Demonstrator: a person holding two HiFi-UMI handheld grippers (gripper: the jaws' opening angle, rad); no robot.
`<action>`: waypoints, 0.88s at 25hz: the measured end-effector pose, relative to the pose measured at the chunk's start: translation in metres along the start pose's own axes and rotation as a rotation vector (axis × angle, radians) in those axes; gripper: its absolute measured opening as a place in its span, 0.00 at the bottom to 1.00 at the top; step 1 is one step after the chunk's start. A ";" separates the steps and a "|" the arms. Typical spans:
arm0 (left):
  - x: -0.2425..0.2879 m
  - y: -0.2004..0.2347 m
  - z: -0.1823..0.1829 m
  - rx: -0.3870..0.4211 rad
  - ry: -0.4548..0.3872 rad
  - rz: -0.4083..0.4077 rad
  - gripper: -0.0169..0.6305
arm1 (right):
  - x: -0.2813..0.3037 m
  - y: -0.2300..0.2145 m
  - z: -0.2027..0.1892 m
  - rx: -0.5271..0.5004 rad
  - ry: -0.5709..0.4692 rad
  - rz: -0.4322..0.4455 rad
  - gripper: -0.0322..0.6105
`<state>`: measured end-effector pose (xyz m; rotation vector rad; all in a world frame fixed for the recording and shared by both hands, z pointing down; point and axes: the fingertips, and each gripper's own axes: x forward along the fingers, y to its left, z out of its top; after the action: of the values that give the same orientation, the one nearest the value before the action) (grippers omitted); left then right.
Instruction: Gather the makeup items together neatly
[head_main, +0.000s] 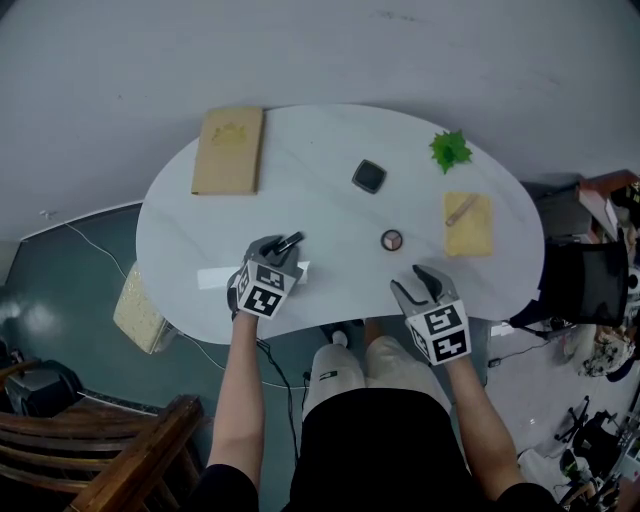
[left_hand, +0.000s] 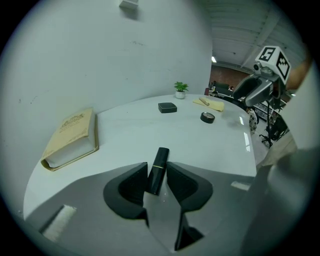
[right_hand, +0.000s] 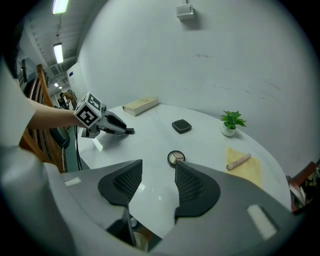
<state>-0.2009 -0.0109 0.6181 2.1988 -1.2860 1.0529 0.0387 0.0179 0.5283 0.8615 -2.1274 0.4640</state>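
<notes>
White kidney-shaped table against pale wall, teal floor

The table is seen as white, the lipstick as black with 1 gold band. A tan book is shown at 10 o'clock, a yellow cloth at 3 o'clock.

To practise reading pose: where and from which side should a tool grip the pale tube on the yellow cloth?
Probably mid-length on the tube, from above, jaws turned across its narrow width: it is a slim cylinder lying flat and slanted on the cloth, so its ends offer little hold.
</notes>
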 end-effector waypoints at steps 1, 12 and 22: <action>0.000 0.000 0.000 -0.007 0.002 0.004 0.21 | 0.000 0.000 0.000 0.000 0.001 -0.001 0.38; 0.001 -0.015 0.005 -0.128 0.004 0.016 0.17 | 0.002 0.005 0.005 0.009 -0.010 -0.003 0.38; -0.004 -0.048 0.034 -0.228 -0.023 0.006 0.16 | -0.005 0.001 0.009 0.033 -0.044 -0.004 0.38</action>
<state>-0.1470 -0.0064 0.5957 2.0426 -1.3510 0.8392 0.0355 0.0154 0.5186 0.9027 -2.1627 0.4835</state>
